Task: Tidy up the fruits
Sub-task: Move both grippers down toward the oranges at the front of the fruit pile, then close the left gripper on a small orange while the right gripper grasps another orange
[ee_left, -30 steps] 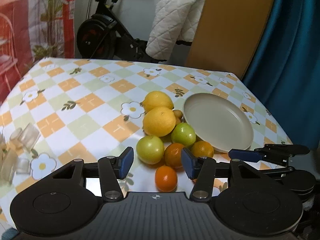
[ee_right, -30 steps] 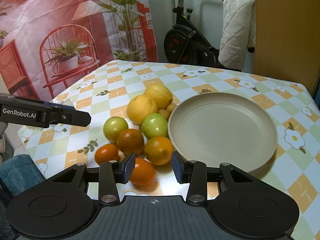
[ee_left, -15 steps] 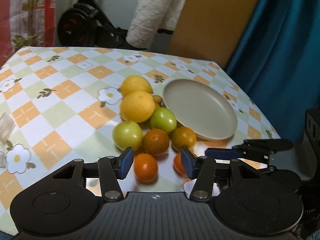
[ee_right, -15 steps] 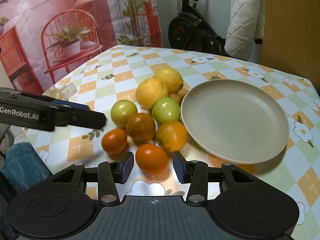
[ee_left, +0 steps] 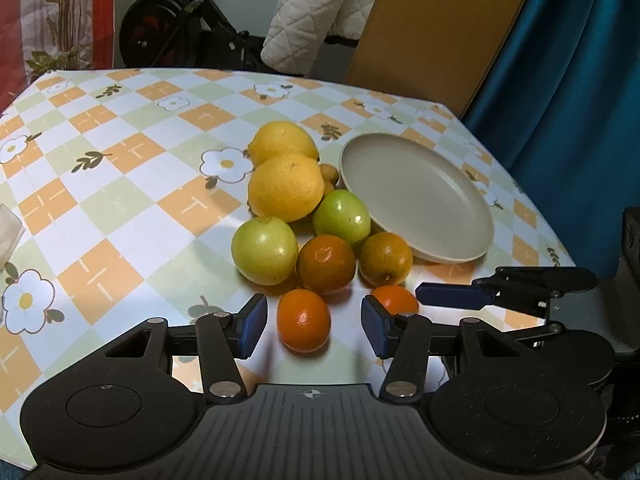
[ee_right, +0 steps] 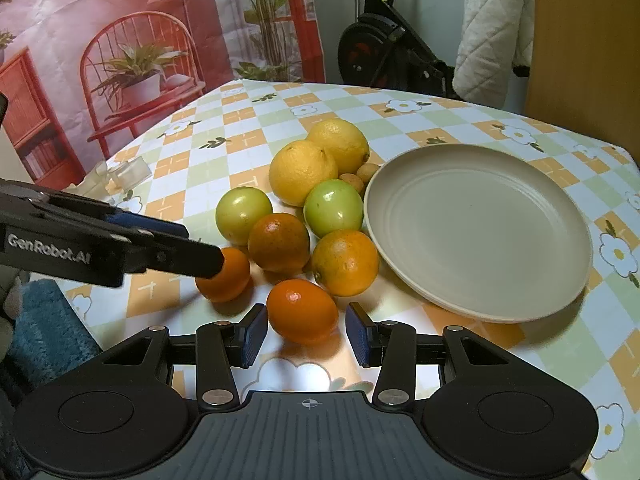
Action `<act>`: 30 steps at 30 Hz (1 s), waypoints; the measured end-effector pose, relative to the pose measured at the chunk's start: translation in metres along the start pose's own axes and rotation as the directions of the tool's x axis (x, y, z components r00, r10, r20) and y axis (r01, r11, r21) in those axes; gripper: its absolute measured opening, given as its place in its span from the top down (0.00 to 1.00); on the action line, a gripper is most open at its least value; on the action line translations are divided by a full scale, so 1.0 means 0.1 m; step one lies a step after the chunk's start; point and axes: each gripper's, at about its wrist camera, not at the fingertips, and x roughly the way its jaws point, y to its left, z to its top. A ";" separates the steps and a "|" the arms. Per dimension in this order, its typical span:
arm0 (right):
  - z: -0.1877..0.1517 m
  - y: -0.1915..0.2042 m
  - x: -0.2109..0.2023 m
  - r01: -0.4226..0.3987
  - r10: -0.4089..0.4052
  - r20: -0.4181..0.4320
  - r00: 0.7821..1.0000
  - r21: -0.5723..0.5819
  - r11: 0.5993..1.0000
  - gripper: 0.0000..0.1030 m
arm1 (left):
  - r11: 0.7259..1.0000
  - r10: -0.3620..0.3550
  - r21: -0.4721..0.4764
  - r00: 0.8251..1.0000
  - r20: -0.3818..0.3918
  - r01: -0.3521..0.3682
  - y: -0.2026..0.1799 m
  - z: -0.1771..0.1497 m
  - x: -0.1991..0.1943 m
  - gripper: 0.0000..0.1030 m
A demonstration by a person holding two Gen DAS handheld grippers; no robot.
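Observation:
Fruit lies piled left of an empty beige plate (ee_left: 420, 196) (ee_right: 480, 232): two lemons (ee_left: 286, 186), two green apples (ee_left: 264, 256), two larger oranges (ee_left: 326, 264) and some small brown fruits (ee_left: 330, 172). Two small oranges lie nearest me. My left gripper (ee_left: 314, 330) is open around the left small orange (ee_left: 304, 320) (ee_right: 224, 276), with gaps on both sides. My right gripper (ee_right: 306, 334) is open, its pads flanking the other small orange (ee_right: 302, 310) (ee_left: 394, 300) without pressing it. In each wrist view the other gripper's fingers (ee_right: 172, 246) (ee_left: 452, 294) reach in from the side.
The checked flower tablecloth (ee_left: 120, 184) ends close in front of both grippers. Clear plastic pieces (ee_right: 124, 172) lie at the table's left edge. Behind the table stand an exercise bike (ee_left: 172, 28) with a white quilted cover (ee_left: 316, 12), a wooden board (ee_left: 440, 28) and a blue curtain (ee_left: 568, 80).
My left gripper has dropped and closed in on the pile, so the left small orange now sits between its pads. The right gripper has hardly moved; its jaws look slightly wider.

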 end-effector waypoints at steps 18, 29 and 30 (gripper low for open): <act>0.05 -0.01 0.17 -0.011 0.012 -0.024 1.000 0.033 0.999 0.60 | 0.999 0.044 -0.001 0.999 -0.029 -0.044 0.06 -0.04 0.25 0.47; 0.05 0.00 0.20 -0.004 0.005 -0.024 1.000 0.040 0.999 0.60 | 0.998 0.058 -0.019 0.998 -0.030 -0.059 0.10 -0.09 0.23 0.64; 0.05 0.00 0.20 -0.005 0.006 -0.024 1.000 0.040 0.999 0.61 | 0.998 0.056 -0.025 0.998 -0.029 -0.057 0.11 -0.10 0.22 0.64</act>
